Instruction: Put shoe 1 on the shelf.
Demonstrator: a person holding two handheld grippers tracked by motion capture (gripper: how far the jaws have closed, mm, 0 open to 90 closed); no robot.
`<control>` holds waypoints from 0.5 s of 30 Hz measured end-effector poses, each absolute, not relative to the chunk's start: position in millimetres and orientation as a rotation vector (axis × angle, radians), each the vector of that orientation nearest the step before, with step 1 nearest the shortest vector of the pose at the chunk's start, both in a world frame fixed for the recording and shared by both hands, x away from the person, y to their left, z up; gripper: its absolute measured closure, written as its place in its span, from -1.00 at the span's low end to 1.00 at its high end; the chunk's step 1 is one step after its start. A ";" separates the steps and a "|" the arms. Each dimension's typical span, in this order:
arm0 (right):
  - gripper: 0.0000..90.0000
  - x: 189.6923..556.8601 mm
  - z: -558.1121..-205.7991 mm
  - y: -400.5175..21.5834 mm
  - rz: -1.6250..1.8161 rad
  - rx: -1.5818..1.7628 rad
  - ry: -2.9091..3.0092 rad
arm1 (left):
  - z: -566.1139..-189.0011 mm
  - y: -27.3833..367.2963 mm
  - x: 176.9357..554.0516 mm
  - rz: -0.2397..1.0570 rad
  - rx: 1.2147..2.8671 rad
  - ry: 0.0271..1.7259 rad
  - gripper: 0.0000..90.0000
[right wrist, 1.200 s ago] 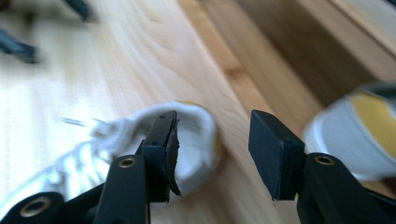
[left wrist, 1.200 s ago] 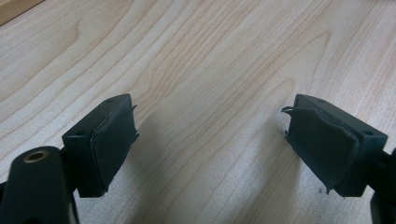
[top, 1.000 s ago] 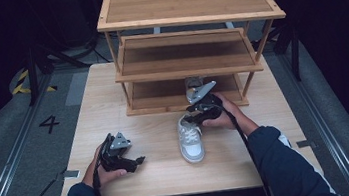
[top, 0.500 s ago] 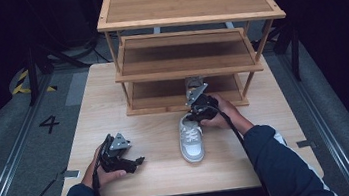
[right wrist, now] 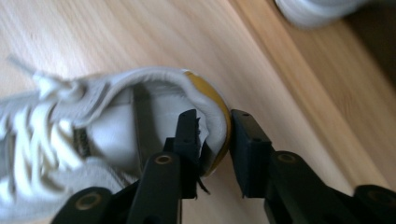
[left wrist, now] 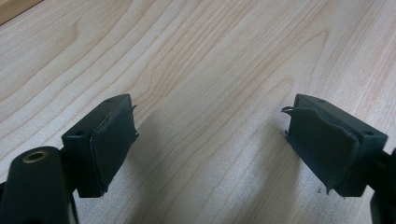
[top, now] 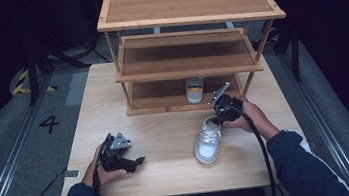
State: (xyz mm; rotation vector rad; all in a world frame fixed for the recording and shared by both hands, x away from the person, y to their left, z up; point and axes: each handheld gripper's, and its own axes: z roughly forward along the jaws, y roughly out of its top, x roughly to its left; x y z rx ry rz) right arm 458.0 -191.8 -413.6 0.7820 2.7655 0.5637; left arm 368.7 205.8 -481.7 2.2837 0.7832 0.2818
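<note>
I had my right gripper [right wrist: 214, 140] pinching the heel of the white sneaker [top: 208, 141], one jaw inside the collar and one against the yellow heel tab, with the shoe lying on the table [top: 172, 174] at about five o'clock from the rack [top: 193, 65]. My left gripper [top: 119, 155] rested at seven o'clock, jaws spread wide over bare wood. I judged this the grasp-and-lift step; next would be raising the shoe and sliding it onto the bottom shelf beside its mate [top: 194, 89].

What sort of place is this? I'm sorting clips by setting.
Probably a lab or studio set up for recording, not a home: a wooden table with a shoe rack, floor rails beside a painted number 4, and dark surroundings.
</note>
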 end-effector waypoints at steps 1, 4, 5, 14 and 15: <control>0.52 456.2 -412.6 -195.1 0.562 0.798 2.776 | -481.7 205.7 368.5 0.283 2.283 0.785 -0.66; 0.33 448.8 -411.1 -207.9 0.566 0.834 2.791 | -481.4 205.5 367.3 0.288 2.283 0.799 -0.66; 0.32 445.7 -410.3 -213.5 0.580 0.844 2.795 | -481.5 205.4 366.9 0.291 2.280 0.802 -0.66; 0.07 421.9 -412.8 -240.5 0.660 0.775 2.911 | -481.5 205.3 366.7 0.291 2.280 0.803 -0.66; 0.06 419.2 -412.8 -242.4 0.666 0.774 2.911 | -481.6 205.2 366.5 0.291 2.278 0.806 -0.66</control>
